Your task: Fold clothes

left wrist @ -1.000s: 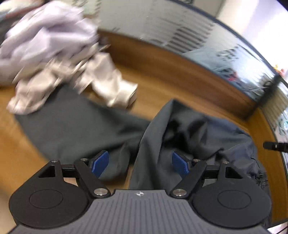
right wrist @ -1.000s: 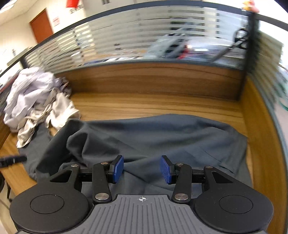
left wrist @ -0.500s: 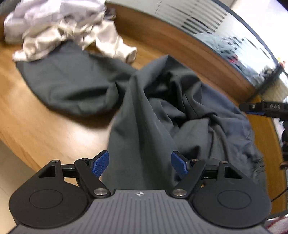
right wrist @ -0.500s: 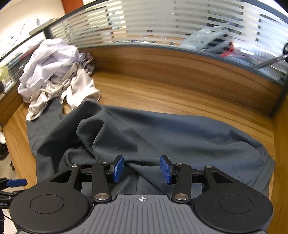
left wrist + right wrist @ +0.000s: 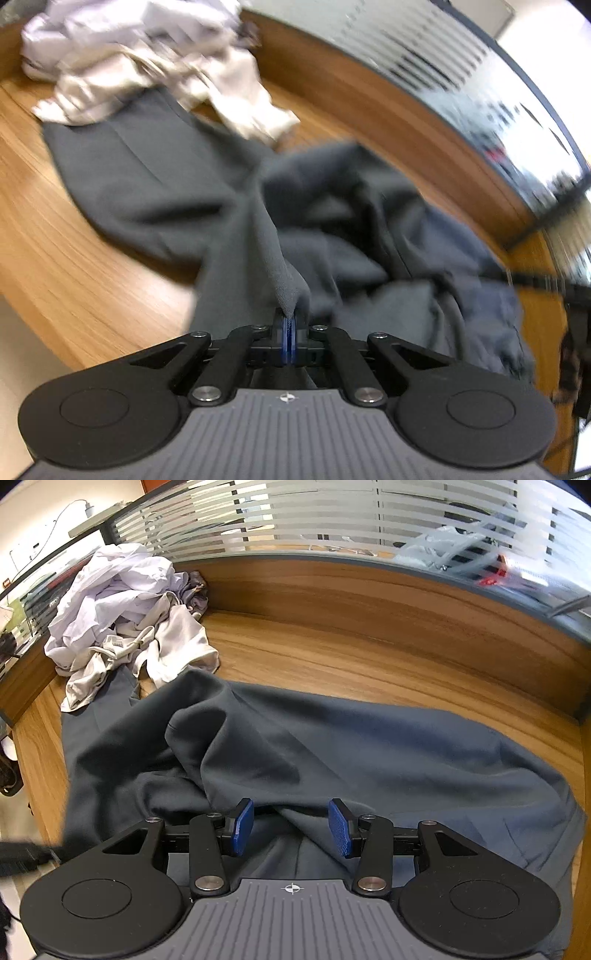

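The dark grey garment (image 5: pixel 369 753) lies rumpled across the wooden desk (image 5: pixel 332 657). The left gripper (image 5: pixel 287 325) has its blue pads pressed together on a raised ridge of that cloth. The right gripper (image 5: pixel 291 825) hangs over the garment with its pads apart, pinching nothing. A heap of pale clothes (image 5: pixel 122 605) sits in the far left corner, overlapping the garment's edge.

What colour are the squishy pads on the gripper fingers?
Blue pads, clearest in the right wrist view.
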A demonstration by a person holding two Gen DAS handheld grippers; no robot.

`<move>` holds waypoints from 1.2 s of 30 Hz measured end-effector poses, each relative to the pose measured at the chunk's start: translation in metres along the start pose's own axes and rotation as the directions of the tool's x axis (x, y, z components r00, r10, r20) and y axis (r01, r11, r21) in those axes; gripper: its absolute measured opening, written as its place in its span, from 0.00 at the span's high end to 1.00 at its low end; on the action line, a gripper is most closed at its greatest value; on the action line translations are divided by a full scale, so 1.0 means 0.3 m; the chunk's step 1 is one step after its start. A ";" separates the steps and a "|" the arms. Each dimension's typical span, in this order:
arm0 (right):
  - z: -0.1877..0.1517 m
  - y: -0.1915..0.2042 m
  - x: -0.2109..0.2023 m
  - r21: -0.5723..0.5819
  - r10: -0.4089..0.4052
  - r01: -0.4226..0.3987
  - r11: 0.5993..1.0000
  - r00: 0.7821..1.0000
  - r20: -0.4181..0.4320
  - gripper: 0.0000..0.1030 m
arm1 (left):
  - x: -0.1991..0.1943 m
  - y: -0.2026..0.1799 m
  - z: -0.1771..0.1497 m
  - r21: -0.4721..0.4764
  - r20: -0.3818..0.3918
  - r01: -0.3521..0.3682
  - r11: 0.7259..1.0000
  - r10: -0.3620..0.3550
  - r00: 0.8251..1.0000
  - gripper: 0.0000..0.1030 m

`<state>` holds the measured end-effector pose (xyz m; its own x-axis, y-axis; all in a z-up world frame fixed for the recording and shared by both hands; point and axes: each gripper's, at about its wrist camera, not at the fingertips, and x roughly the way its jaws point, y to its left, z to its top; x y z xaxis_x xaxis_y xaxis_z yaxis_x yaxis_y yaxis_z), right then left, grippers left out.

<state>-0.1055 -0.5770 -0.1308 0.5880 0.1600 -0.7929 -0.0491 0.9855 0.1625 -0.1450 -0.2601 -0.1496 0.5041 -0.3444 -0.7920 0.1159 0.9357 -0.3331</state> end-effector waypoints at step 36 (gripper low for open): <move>-0.248 0.336 0.013 0.261 -0.276 0.290 0.921 0.957 -0.091 0.96 | 0.217 -0.090 1.338 0.736 0.366 -0.188 0.650 -0.148 0.919 0.99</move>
<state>-0.1681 -0.4727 -0.1612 0.5026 -0.1136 -0.8570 0.3363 0.9389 0.0728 0.2282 -0.2773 0.0132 0.7591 -0.4268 -0.4915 0.6102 0.7296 0.3089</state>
